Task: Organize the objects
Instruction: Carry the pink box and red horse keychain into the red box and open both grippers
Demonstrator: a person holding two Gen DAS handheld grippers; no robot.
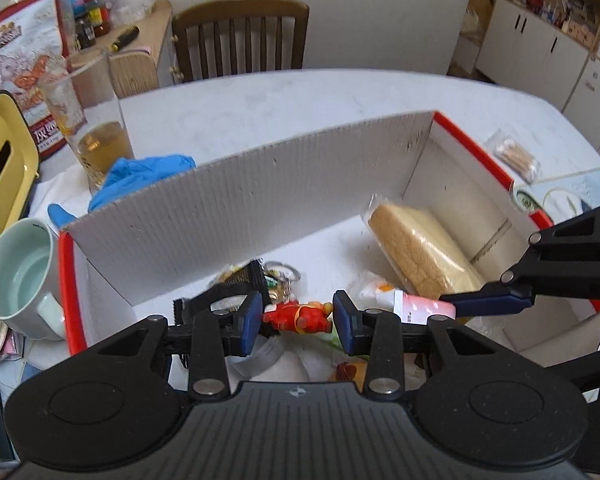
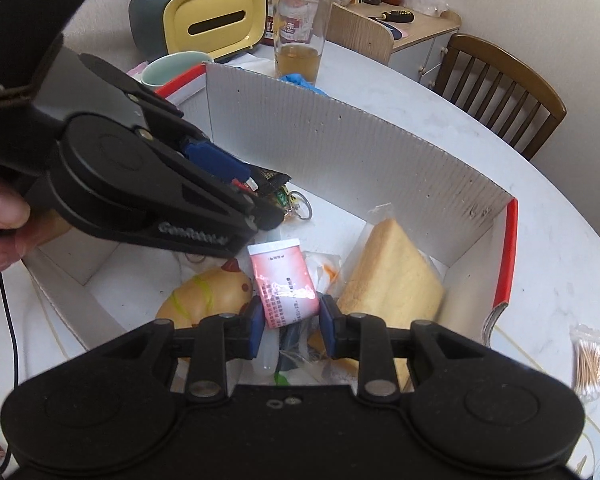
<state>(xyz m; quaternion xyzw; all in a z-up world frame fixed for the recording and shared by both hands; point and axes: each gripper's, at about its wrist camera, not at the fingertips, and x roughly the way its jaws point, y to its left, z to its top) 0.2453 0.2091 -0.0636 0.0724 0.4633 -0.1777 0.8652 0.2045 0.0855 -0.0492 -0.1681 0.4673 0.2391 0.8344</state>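
One cardboard box (image 1: 260, 200) stands on the white surface (image 1: 300, 96), holding one wrapped sponge cake (image 2: 392, 280) and one yellow chick toy (image 2: 208, 296). Left gripper (image 1: 296, 317): jaws narrowly parted, clamped on one small red figurine (image 1: 296, 316) over the box. Right gripper (image 2: 290, 320): jaws likewise narrow, pinching one glossy pink-and-white packet (image 2: 286, 284) above the box.

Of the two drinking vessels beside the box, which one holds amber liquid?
The tall clear glass; the pale green mug nearer the box corner looks empty.

White round table (image 1: 284, 100); brown slatted chair (image 1: 240, 36) against pale wall (image 1: 380, 8); white cabinets (image 1: 540, 40).
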